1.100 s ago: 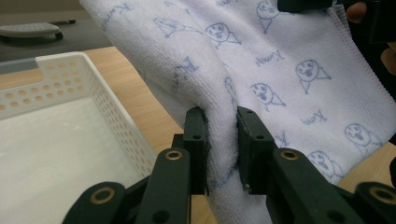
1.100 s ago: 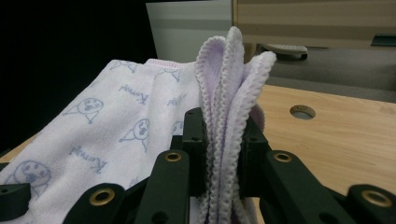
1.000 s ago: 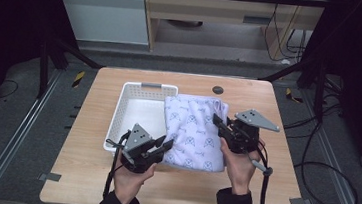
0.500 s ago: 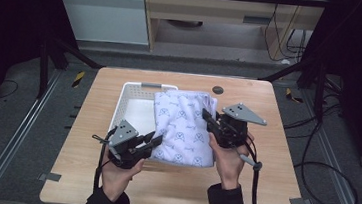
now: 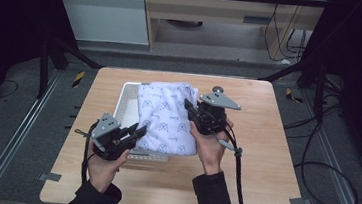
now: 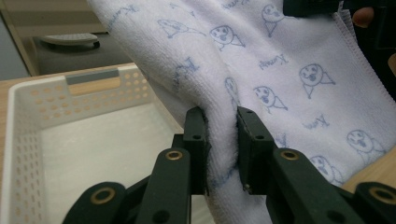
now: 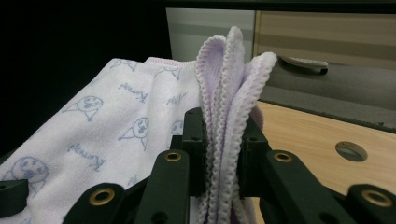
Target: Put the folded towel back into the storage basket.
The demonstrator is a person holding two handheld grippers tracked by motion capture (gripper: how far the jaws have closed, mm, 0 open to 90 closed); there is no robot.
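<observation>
Since the earlier frames both grippers and the folded towel [image 5: 167, 118] have shifted toward the left of the high view; the towel, previously lying mostly on the tabletop beside the white perforated basket [image 5: 127, 102], now covers the greater part of the basket, leaving a strip of its left wall exposed. The towel is white with blue cartoon faces and lettering. Its long axis runs from the lower centre of the frame up toward the top, leaning slightly left at the far end. The left gripper [image 5: 135, 130] sits at lower left of centre, jaws clamped on the towel's near left edge; the left gripper view confirms cloth pinched tightly between the two black pads [image 6: 197, 140], with the basket's interior [image 6: 93, 140] to the left behind it. The right gripper [image 5: 188, 105] sits right of centre, jaws clamped on the towel's right edge near the far end; the right gripper view shows several stitched hem layers [image 7: 229, 93] standing upright between its pads. The wooden table [image 5: 274, 156] lies bare to the right.
</observation>
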